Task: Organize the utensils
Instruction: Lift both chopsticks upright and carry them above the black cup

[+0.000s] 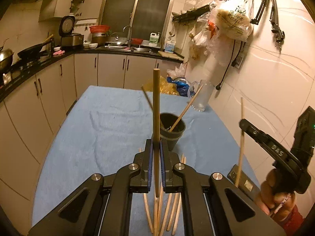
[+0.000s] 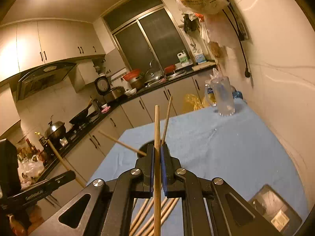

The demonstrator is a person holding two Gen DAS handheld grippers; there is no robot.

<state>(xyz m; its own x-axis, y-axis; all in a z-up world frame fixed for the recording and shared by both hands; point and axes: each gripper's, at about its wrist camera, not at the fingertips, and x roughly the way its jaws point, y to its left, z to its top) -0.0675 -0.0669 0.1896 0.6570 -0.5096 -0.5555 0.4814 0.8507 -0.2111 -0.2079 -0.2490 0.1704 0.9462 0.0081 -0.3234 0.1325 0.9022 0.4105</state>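
Note:
My left gripper (image 1: 156,144) is shut on a wooden chopstick (image 1: 156,106) that stands upright between its blue pads. A black cup (image 1: 172,132) with two chopsticks leaning in it stands just beyond the fingertips on the blue cloth (image 1: 98,122). Several loose chopsticks (image 1: 169,212) lie on the cloth under the gripper. My right gripper (image 2: 157,149) is shut on another chopstick (image 2: 157,129), also upright, above the cup's rim (image 2: 144,145). The right gripper and its chopstick also show in the left wrist view (image 1: 241,129). More loose chopsticks (image 2: 153,214) lie below it.
A clear plastic jug (image 1: 202,96) stands at the cloth's far right corner; it also shows in the right wrist view (image 2: 223,96). A dark device (image 2: 275,208) lies at the near right. Bags (image 1: 177,84) sit behind the table. Kitchen counter with cookware (image 1: 29,53) runs along the left.

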